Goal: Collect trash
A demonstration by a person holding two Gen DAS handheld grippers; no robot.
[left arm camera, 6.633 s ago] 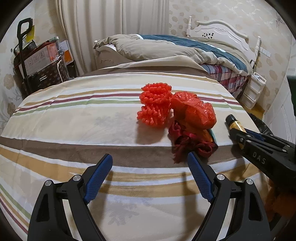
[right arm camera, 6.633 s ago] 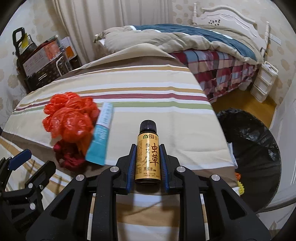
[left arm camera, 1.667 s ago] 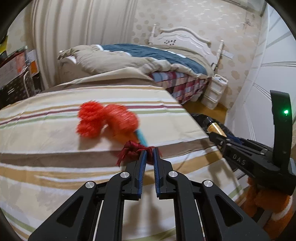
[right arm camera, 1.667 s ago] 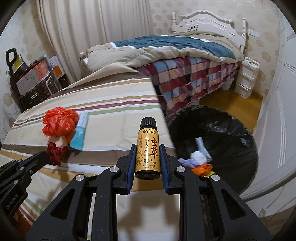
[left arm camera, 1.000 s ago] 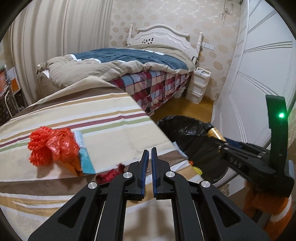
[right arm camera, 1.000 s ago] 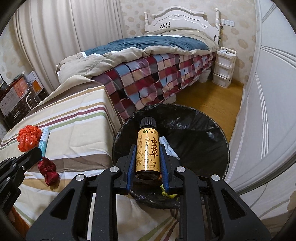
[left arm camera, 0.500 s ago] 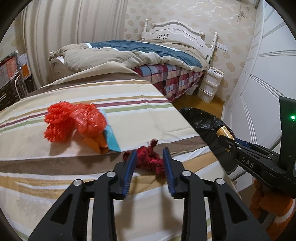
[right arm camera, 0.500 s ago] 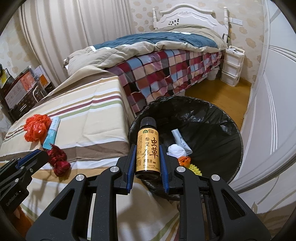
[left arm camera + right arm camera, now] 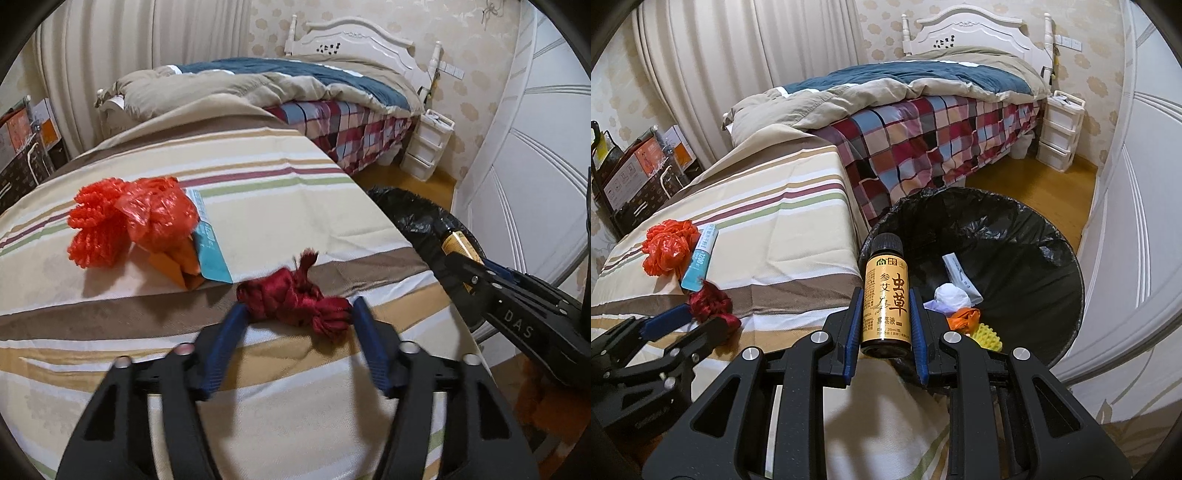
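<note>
Left wrist view: my open left claw (image 9: pixel 299 319) straddles the crumpled dark-red ribbon wad (image 9: pixel 295 300) near the striped bed's (image 9: pixel 258 206) right edge; I should close squarely. My right claw (image 9: pixel 885 315) grips the gold-labelled brown glass bottle (image 9: pixel 886 295).

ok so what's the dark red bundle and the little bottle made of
Dark red bundle: looks like satin-like fabric or ribbon, judging by its soft sheen, knotted folds and frayed end. Little bottle: probably dark glass or plastic, which I cannot tell apart, with a ribbed black cap and a glossy gold printed label.
</note>
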